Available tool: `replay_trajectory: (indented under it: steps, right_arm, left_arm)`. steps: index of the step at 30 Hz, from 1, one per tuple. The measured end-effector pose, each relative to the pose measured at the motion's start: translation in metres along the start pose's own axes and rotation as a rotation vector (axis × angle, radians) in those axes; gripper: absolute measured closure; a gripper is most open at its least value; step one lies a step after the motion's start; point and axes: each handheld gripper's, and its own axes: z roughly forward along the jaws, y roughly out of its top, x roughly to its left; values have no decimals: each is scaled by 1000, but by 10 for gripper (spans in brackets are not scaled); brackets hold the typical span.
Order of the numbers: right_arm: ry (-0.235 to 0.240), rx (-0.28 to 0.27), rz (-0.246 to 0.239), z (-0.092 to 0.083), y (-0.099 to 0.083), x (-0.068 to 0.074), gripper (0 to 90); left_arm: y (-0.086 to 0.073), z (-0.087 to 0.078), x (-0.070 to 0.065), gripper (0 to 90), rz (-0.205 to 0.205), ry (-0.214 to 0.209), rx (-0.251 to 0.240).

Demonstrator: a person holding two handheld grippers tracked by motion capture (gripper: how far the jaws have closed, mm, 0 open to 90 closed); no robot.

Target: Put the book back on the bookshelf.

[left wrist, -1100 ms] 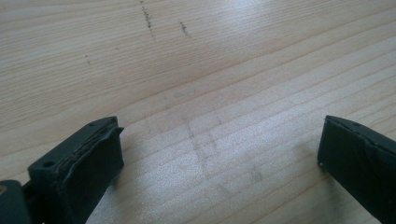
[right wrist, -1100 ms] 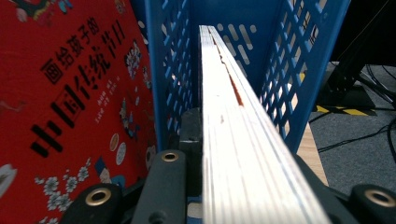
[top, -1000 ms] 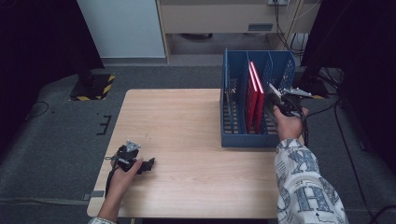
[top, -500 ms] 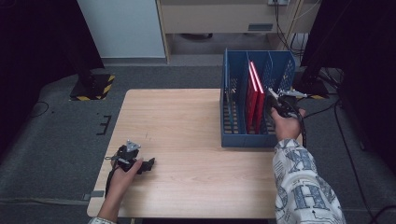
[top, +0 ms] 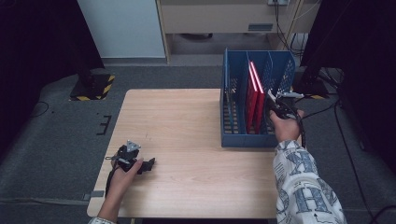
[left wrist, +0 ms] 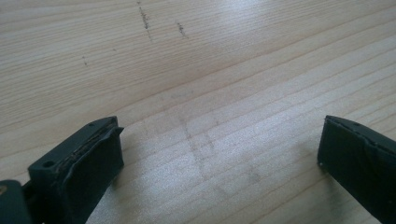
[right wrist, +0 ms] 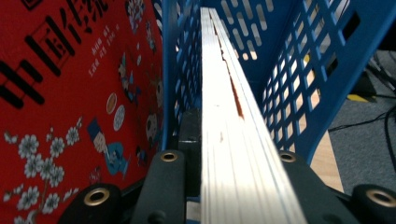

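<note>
A blue slotted rack [top: 243,140] stands at the right of the wooden table [top: 187,116]. Two red books [top: 252,95] stand upright in it. My right gripper [top: 273,101] reaches into the rack from its right side and is shut on the nearer book. In the right gripper view the held book's white page edge [right wrist: 229,116] runs between the jaws of that gripper [right wrist: 229,164]. A blue divider [right wrist: 170,70] separates it from the other book's red cover [right wrist: 70,93]. My left gripper [top: 150,164] rests on the table at the near left, open [left wrist: 219,154] over bare wood.
The rack's perforated outer wall [right wrist: 303,70] stands close on the right of the held book. Cables [top: 322,109] trail on the grey floor to the right of the table. A yellow-and-black striped base [top: 93,86] sits on the floor at the far left.
The right hand with the book has shifted only slightly inside the rack. The left hand and its gripper have stayed put.
</note>
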Motion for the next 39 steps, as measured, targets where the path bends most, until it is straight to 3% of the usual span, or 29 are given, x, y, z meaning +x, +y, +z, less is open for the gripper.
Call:
replay_trajectory:
  steps: [22,39]
  right_arm:
    - [14,48,-8,-2,-24,9,723]
    - [67,-17,39,-14,-22,8,660]
  left_arm:
    - [0,0,-1,0,3,-2,0]
    - [0,0,-1,0,3,-2,0]
